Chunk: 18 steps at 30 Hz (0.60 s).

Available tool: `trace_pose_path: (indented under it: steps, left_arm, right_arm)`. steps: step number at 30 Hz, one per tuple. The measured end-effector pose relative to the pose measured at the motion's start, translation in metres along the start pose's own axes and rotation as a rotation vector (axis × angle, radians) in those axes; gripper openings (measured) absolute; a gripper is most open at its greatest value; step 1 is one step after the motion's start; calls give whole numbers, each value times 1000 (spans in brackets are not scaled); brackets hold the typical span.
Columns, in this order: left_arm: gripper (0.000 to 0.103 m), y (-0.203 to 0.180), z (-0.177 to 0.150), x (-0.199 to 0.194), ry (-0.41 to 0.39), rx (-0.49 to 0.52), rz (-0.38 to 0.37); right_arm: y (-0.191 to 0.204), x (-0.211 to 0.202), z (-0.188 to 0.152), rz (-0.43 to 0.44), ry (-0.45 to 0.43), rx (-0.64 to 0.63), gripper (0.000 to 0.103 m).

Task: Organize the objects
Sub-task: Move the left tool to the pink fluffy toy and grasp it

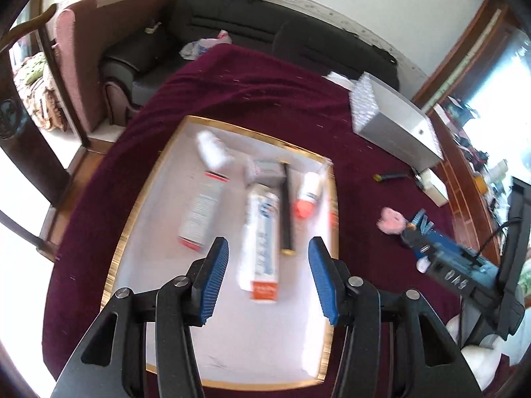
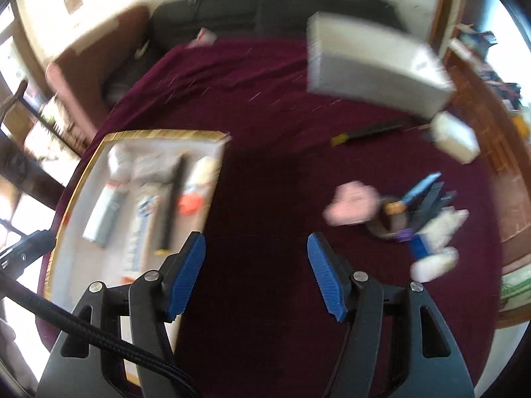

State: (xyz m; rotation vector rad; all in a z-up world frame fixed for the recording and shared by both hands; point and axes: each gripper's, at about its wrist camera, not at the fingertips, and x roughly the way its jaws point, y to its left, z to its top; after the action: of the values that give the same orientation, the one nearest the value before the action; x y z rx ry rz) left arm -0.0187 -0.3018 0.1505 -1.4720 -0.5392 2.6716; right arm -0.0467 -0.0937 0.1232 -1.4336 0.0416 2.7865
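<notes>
Left gripper (image 1: 268,275) hovers over the gold-rimmed tray (image 1: 114,258), fingers spread, empty. Right gripper (image 2: 256,273) hangs open above the maroon surface (image 2: 265,106); the pink object (image 2: 351,207) lies loose nearby. Both views blur, so a rushed reach could knock it away.

Both tools share one build. The left gripper (image 1: 268,280) has matte black angular arms with elongated triangular cut-outs near the base, and round silver screw heads sit at each linkage joint behind the claw. Its fingers (image 1: 214,280) carry bright blue pads with fine ribbed faces. The right gripper (image 2: 256,275) shows the same black arms, silver screws and blue ribbed pads (image 2: 327,278). A black braided cable (image 2: 99,338) crosses its left arm.
</notes>
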Motion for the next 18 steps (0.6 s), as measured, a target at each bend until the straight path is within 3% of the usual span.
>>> trace_pose_path:
  steps: [1, 2, 3, 5, 8, 10, 18]
  left_arm:
    - [44, -11, -3, 0, 2, 11, -15]
    - [44, -18, -5, 0, 4, 17, -25]
    - [44, -27, -8, 1, 7, 25, -37]
    - [44, -50, -14, 7, 24, 44, -65]
    - [44, -79, -23, 21, 60, 60, -90]
    - [44, -102, -25, 38, 87, 86, -98]
    - [44, -197, -21, 122, 90, 331, -74]
  right_arm:
    - [-19, -10, -3, -32, -42, 17, 64]
    - [-44, -18, -6, -60, -71, 45, 75]
    - [-65, -19, -8, -68, -74, 80, 93]
    - [-121, -6, -16, -51, 15, 225, 99]
    - [-202, 23, -44, 51, 204, 550, 99]
    - [-234, 30, -64, 50, 249, 662, 98]
    - [-274, 24, -104, 34, 288, 695, 98]
